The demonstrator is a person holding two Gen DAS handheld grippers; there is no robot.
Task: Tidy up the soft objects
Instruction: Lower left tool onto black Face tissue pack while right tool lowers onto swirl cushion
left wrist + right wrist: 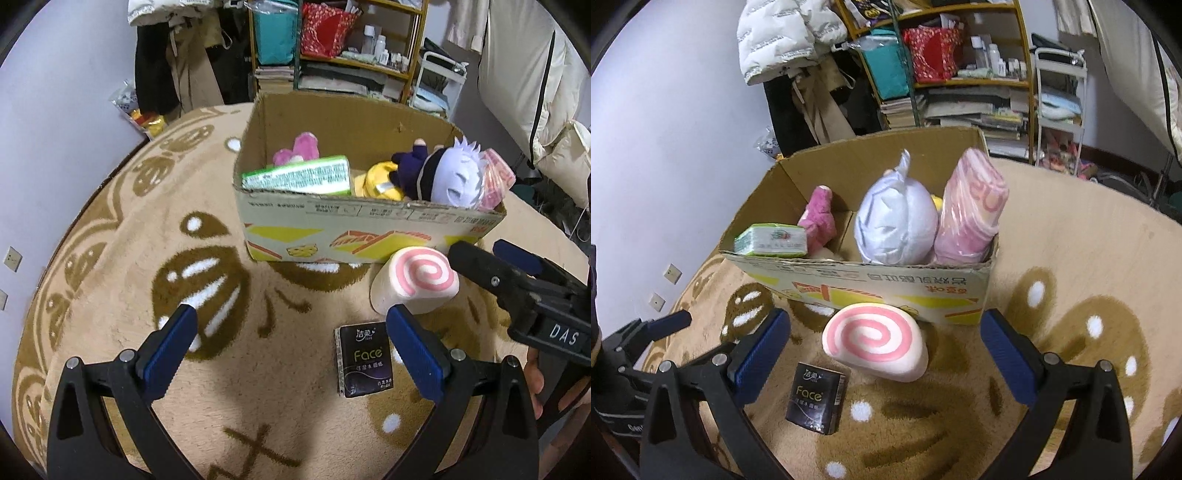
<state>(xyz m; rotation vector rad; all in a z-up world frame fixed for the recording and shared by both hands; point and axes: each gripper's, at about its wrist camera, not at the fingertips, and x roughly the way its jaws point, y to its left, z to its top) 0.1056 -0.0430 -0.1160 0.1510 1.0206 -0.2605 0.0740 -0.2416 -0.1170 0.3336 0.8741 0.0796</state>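
in the right wrist view the swirl cushion (875,341) lies centre frame on the rug (1071,258), against the box (886,291), dead ahead between the wide-open, empty right tongs (886,350), nearer them than the open, empty left tongs (291,343).

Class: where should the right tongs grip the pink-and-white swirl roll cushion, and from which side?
Grip the pink-and-white swirl roll cushion across its rounded flanks, approaching from the front over the rug: its spiral face points toward the open right tongs, and its cylinder sides are exposed.
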